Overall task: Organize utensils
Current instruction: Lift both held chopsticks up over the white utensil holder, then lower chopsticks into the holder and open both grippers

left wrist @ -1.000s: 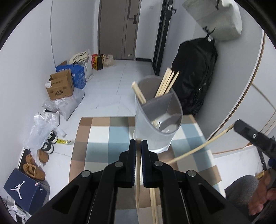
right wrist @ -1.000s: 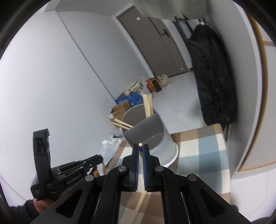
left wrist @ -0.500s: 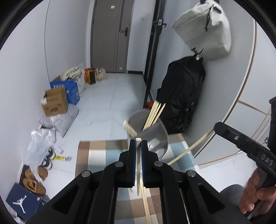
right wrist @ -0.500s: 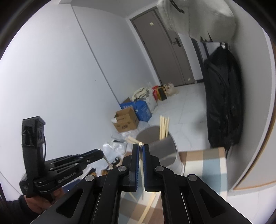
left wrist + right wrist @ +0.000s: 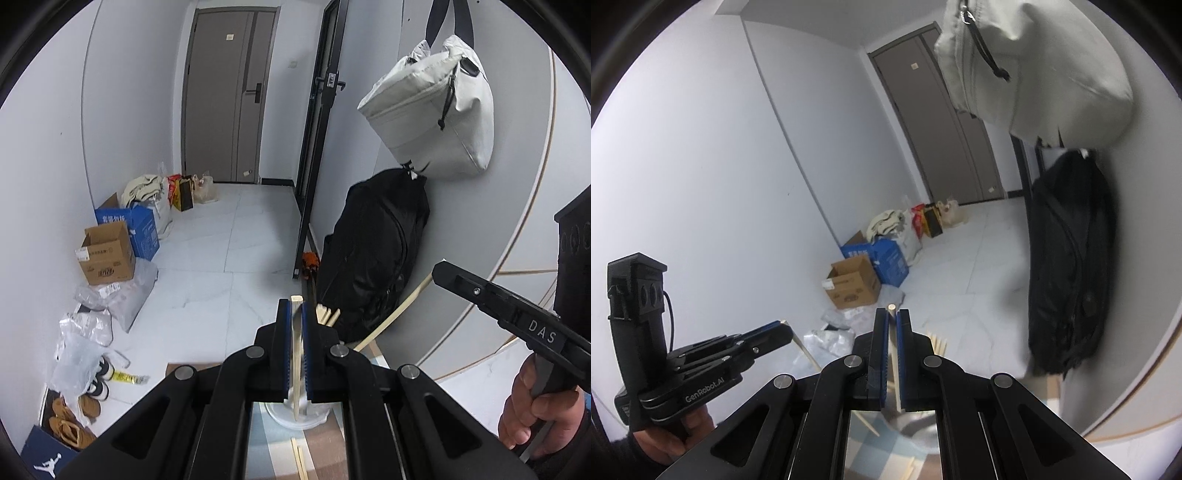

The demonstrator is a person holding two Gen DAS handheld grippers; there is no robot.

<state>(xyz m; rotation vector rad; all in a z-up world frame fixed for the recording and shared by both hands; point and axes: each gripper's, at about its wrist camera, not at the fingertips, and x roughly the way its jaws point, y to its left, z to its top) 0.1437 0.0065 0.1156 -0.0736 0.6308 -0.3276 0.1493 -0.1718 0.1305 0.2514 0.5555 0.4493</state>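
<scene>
1. Left wrist view: the left gripper (image 5: 294, 314) is clenched on one wooden chopstick (image 5: 295, 354), which stands nearly upright between the blue pads, its top end showing just above the fingertips (image 5: 282, 314) and its lower end hanging over the white holder (image 5: 295, 417) at 6 o'clock.
2. Just right of those tips, the ends of more chopsticks in the holder (image 5: 325, 315) stick up (the holder itself is mostly hidden behind the gripper).
3. Loose chopsticks (image 5: 300, 458) lie on the checked cloth (image 5: 266, 458) at 6 o'clock, near the holder's base.
4. At 3 to 4 o'clock the right gripper (image 5: 437, 271) reaches in, gripping a second chopstick (image 5: 391, 317) that slants down toward the centre; the right hand (image 5: 532, 410) holds its handle.
5. A black backpack (image 5: 373, 258) leans on the wall at 2 o'clock, under a hanging pale bag (image 5: 432, 114).
6. Right wrist view: the right gripper's pads are closed on its chopstick (image 5: 894, 354), tip poking above them at centre.
7. At 8 o'clock the left gripper (image 5: 786, 330) pinches its chopstick (image 5: 812, 362), which slants down toward 6 o'clock.
8. The holder's rim (image 5: 916, 421) shows at 6 o'clock below the fingers, with stick ends (image 5: 938, 343) beside them.
</scene>
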